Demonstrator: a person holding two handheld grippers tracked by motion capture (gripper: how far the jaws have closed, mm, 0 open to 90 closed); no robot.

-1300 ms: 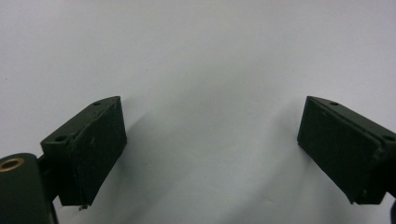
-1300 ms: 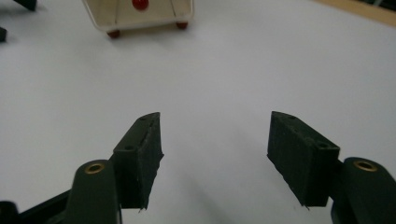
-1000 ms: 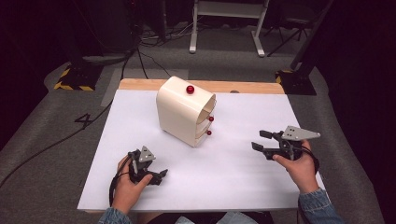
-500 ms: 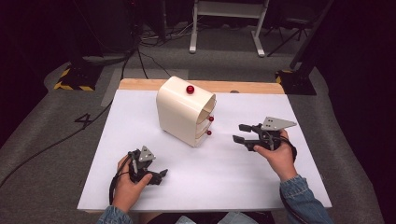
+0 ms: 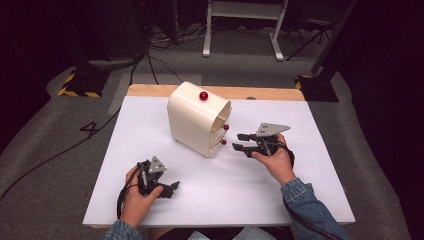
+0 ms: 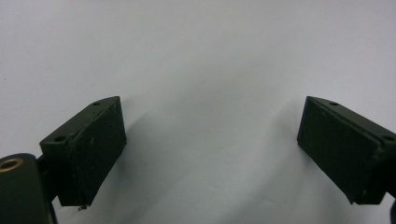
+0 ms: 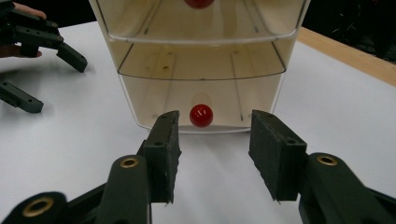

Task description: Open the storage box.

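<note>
White table: bears cream drawer cabinet, standing toward far edge.

Cabinet: three drawers, all seem closed; nothing pulled out yet.

Right gripper: level, just beside cabinet front, aimed at bottom drawer. Jaws have just been closing, now half apart, nothing between them, no contact.

Left gripper: rests on table near front edge, well apart from cabinet, jaws wide, released, holding nothing.

Red knob of bottom drawer: ahead of right jaws, centred between them, not yet reached.

Judgement: approach nearly done; grasp of knob and pull of drawer remain.
</note>
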